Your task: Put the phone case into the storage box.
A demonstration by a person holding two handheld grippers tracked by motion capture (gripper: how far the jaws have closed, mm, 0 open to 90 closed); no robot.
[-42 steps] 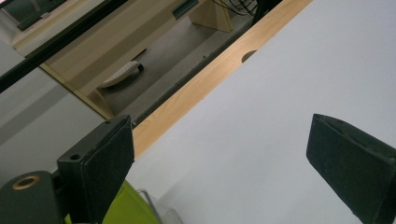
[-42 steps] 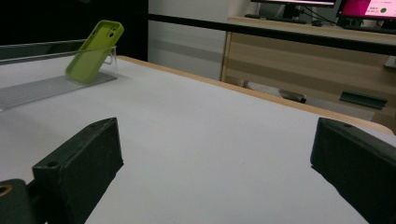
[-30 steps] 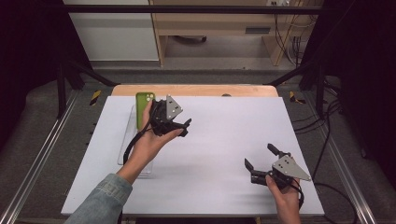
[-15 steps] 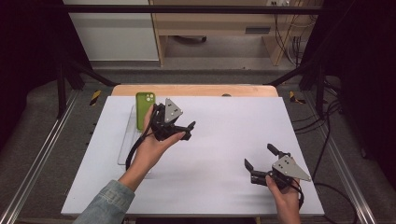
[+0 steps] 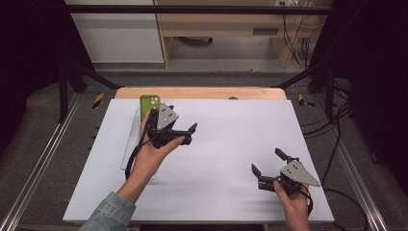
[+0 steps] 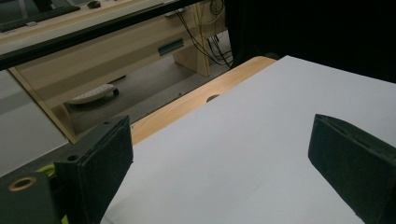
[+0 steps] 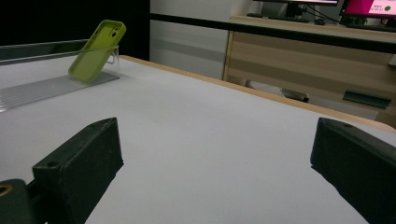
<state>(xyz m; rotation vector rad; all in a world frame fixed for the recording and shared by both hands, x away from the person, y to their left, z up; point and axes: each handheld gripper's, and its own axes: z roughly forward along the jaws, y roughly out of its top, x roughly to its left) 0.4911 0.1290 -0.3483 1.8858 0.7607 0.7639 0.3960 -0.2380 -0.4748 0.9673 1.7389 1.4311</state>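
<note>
A green phone case (image 5: 148, 103) leans upright on a clear plastic stand (image 5: 131, 144) at the far left of the white tabletop (image 5: 221, 197). My left gripper (image 5: 183, 120) is held just right of the case, above the table, open with nothing between its jaws. In the left gripper view its jaws (image 6: 224, 168) stand wide over bare white surface. My right gripper (image 5: 267, 161) rests low at the near right, open and empty. The right gripper view (image 7: 215, 172) looks across the table at the green case (image 7: 97, 50) on the stand (image 7: 42, 88).
A wooden strip (image 5: 202, 92) with a small hole (image 5: 233, 97) runs along the table's far edge. Metal rails flank both sides. Cables (image 5: 332, 159) trail off to the right. A desk and monitors stand beyond the table.
My left gripper has shifted slightly, a little nearer and lower beside the case, still open. The right gripper has not moved.
</note>
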